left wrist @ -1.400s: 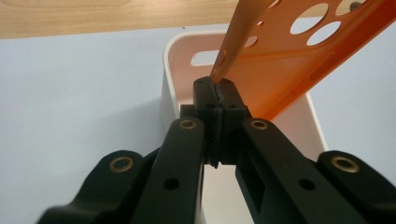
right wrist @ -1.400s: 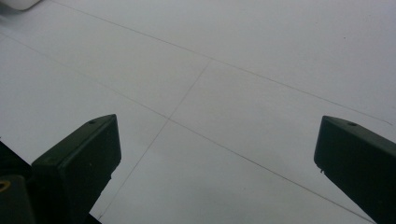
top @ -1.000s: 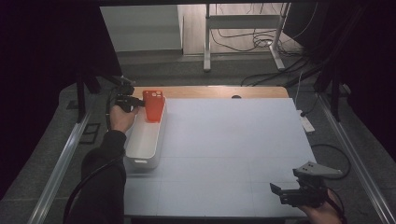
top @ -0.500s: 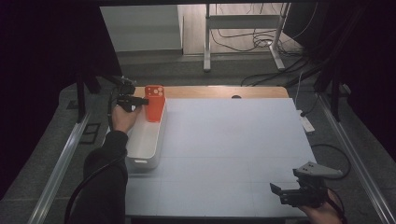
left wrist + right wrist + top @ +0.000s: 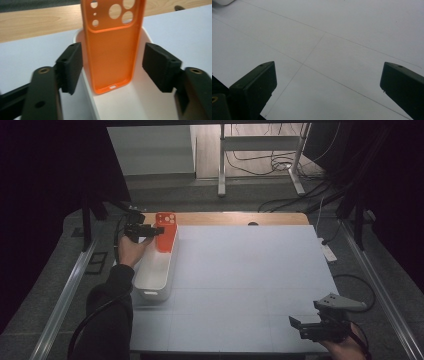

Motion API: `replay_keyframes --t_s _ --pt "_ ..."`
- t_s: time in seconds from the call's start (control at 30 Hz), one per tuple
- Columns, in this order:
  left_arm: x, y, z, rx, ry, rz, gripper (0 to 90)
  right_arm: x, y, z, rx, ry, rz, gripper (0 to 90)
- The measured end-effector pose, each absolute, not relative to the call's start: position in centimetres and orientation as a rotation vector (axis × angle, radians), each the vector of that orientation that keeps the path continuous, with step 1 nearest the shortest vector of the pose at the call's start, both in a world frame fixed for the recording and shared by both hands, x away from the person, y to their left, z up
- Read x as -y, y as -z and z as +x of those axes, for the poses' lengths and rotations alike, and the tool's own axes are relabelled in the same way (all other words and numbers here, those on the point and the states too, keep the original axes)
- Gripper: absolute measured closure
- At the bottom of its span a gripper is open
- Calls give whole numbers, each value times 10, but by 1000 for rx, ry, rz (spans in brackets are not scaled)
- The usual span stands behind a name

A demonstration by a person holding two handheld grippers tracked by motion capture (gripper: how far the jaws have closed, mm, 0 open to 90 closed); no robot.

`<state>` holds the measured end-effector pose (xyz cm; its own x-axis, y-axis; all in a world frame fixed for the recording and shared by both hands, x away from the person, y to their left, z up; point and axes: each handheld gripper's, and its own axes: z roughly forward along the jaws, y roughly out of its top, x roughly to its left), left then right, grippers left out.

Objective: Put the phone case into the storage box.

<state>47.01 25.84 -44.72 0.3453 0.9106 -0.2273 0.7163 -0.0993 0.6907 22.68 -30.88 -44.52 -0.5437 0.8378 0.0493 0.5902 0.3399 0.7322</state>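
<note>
An orange phone case (image 5: 166,231) stands upright in the far end of a white bin (image 5: 152,275), its camera holes at the top. In the left gripper view the case (image 5: 112,50) rises between the jaws of my left gripper (image 5: 115,65). The jaws have just been opening, and a gap shows on each side of the case, so the pads do not press on it. From above, my left gripper (image 5: 154,232) sits level at the case's left side. My right gripper (image 5: 299,327) hovers open over the table's near right corner, and nothing lies between its jaws (image 5: 327,82).
The bin (image 5: 130,105) lies lengthwise along the left edge of the pale table mat (image 5: 250,270). A wooden strip (image 5: 235,218) runs along the far edge. Metal rails (image 5: 65,295) flank both sides of the table.
The left gripper's jaws have parted from the orange case, which stays standing in the far end of the bin. The right hand has not moved.
</note>
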Motion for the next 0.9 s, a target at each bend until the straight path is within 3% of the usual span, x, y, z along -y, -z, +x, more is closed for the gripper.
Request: replay_keyframes --t_s 0.43,0.9 --pt "-253 444 451 -1306 -242 1921 46 308 445 227 -2275 -1021 1263 3" --pt "-245 442 429 -1244 -281 1964 19 308 445 227 -2269 -1020 1267 3"
